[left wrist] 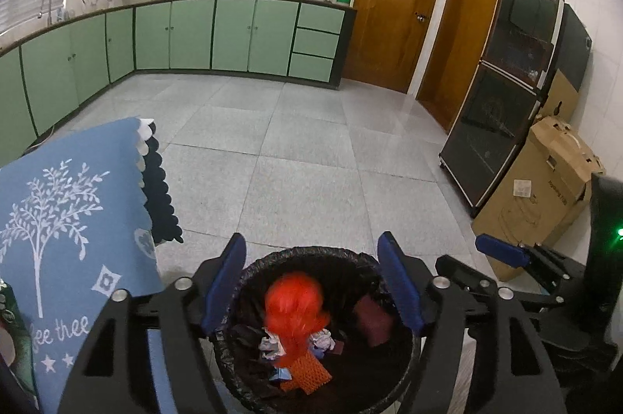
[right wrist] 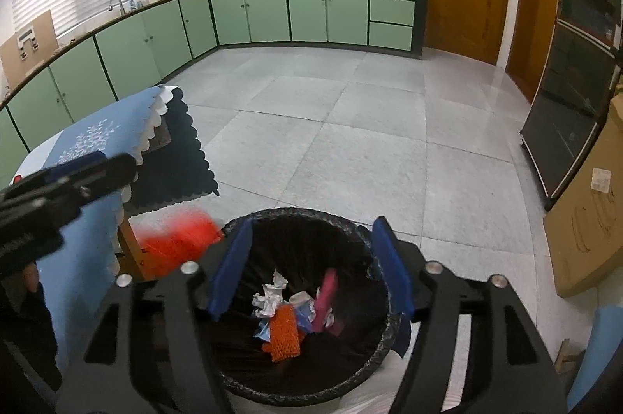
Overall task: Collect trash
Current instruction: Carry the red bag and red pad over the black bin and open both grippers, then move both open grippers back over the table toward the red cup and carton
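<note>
A bin with a black liner (left wrist: 227,367) (right wrist: 233,379) stands on the floor right under both grippers. My left gripper (left wrist: 311,250) is open above it. A blurred red net-like piece (left wrist: 296,313) is in the air between its blue pads (left wrist: 226,293), touching neither; it also shows as a red blur (right wrist: 175,242). My right gripper (right wrist: 311,227) is open over the bin too, with a blurred pink piece (right wrist: 327,297) loose below its jaws. Crumpled white paper (right wrist: 268,297) and orange mesh (right wrist: 282,336) lie inside the bin.
A table under a blue cloth with a white tree print (left wrist: 58,204) (right wrist: 89,137) stands close on the left of the bin. A cardboard box (left wrist: 545,188) and a black glass cabinet (left wrist: 506,102) line the right wall. Green kitchen cabinets (right wrist: 303,9) run along the back.
</note>
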The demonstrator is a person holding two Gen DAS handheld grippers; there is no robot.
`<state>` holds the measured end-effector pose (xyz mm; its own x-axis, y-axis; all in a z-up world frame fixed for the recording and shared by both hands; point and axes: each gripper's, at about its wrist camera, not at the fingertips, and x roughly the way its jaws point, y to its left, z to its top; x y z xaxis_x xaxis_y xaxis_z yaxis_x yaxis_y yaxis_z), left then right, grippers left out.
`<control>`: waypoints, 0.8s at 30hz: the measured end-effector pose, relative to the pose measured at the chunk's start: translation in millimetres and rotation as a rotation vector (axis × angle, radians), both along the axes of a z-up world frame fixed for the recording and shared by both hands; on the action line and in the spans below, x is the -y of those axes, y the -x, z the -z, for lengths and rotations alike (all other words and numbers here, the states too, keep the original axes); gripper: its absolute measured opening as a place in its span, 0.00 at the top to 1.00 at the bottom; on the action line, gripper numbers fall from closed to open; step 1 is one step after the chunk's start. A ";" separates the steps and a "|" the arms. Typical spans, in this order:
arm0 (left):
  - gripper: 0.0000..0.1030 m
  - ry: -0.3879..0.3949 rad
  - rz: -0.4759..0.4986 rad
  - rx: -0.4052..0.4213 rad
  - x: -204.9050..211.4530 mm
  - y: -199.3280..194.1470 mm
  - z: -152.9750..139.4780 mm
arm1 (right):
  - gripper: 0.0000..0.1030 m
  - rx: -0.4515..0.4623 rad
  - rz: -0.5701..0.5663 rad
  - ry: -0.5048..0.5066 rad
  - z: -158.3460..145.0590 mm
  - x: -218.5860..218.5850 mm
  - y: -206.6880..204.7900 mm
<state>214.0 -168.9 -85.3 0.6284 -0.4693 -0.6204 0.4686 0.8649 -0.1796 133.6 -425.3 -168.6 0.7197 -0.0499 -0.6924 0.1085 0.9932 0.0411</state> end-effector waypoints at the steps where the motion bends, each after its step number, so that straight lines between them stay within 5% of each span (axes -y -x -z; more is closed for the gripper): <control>1: 0.30 0.005 -0.003 0.001 -3.8 -0.7 -1.8 | 0.29 0.000 0.005 0.002 0.3 -0.1 -0.2; 4: 0.29 0.014 -0.022 0.005 -12.8 0.1 -8.5 | 0.11 0.007 0.026 0.005 -1.6 -0.6 3.1; 11: 0.25 0.008 -0.113 0.051 -53.0 9.8 -27.4 | 0.10 0.017 0.020 -0.036 -13.7 -13.9 6.1; 24: 0.22 -0.077 -0.358 0.079 -174.1 46.1 -33.8 | 0.09 0.090 -0.186 -0.033 -51.5 -109.9 3.0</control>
